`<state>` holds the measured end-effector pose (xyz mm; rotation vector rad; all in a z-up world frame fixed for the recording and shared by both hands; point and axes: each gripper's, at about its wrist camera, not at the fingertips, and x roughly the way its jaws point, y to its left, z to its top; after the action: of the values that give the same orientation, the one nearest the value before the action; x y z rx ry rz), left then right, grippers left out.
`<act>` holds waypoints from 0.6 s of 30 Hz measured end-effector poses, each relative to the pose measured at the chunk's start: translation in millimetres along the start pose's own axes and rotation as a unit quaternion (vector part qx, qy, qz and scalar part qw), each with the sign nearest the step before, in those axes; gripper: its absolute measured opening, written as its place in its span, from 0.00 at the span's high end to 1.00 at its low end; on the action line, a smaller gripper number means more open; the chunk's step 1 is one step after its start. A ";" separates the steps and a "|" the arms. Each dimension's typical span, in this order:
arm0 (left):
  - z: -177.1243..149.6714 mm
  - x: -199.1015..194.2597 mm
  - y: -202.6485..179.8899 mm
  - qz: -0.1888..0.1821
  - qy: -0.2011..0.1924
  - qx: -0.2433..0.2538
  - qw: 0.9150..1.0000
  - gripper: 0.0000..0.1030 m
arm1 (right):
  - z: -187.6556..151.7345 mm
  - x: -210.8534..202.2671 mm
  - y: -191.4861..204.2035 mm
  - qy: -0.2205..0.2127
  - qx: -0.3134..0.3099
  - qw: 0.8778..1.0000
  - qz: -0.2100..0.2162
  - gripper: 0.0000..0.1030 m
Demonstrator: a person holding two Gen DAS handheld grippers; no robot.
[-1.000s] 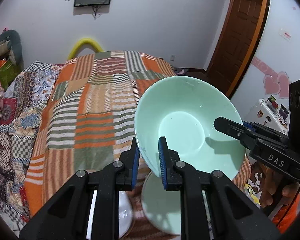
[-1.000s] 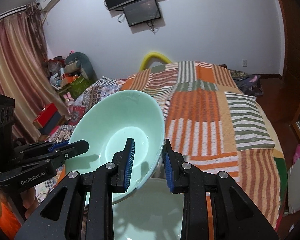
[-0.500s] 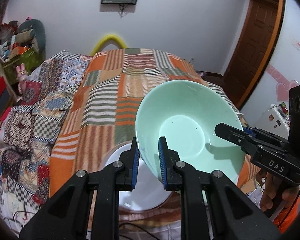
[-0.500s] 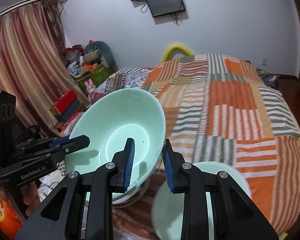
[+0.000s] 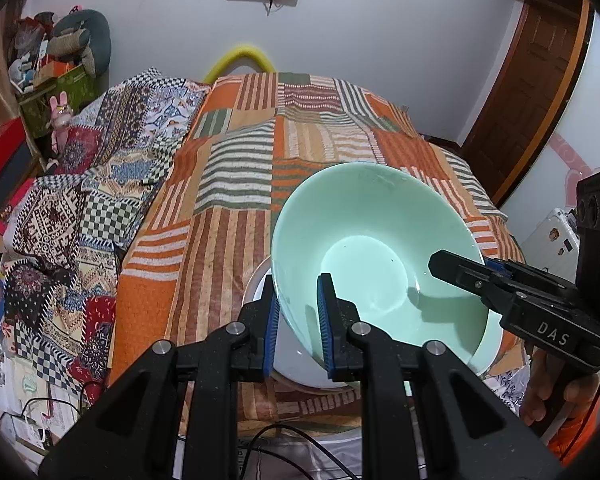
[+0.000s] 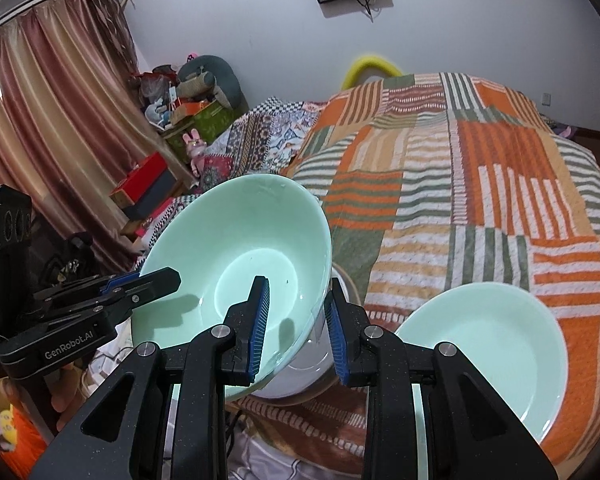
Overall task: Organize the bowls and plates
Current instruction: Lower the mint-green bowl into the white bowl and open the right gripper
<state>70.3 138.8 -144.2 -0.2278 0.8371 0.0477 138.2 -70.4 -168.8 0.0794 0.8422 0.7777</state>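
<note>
Both grippers pinch one green bowl [image 5: 374, 256] between them: my left gripper [image 5: 297, 320] clamps the near-left part of its rim, one blue pad inside and one outside, and my right gripper [image 6: 294, 322] clamps the opposite side of the rim the same way. From the left wrist view I see the right gripper's black jaws reaching over the bowl's far-right edge, with the person's hand [image 5: 556, 390] wrapped round its handle.

From largest down, the bed fills most of what I see, covered by a striped patchwork blanket [image 5: 260, 184] in orange, green and cream. A second patterned quilt [image 5: 92, 200] lies bunched along its left side. The green bowl is held tilted above the near edge of the bed, its open side facing me. Directly below it sits a white bowl [image 6: 300, 376] on the blanket; the green one hangs partly over it, and I cannot tell whether they touch. A green plate [image 6: 488, 352] lies flat on the blanket just to the right of the white bowl, in the right wrist view only.
</note>
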 end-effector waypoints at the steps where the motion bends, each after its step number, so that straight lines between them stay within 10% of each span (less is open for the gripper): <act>1: -1.5 2.7 1.6 0.000 0.002 -0.002 1.000 0.83 | -1.4 2.4 1.3 0.003 0.001 1.000 -0.001 0.74; 18: -29.3 60.1 31.4 0.001 0.067 -0.041 0.997 0.83 | -23.1 42.5 -3.1 0.066 0.011 0.998 -0.016 0.73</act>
<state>85.0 160.1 -213.4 -0.3110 0.9708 0.0694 141.5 -50.4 -212.8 0.0354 0.9749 0.7491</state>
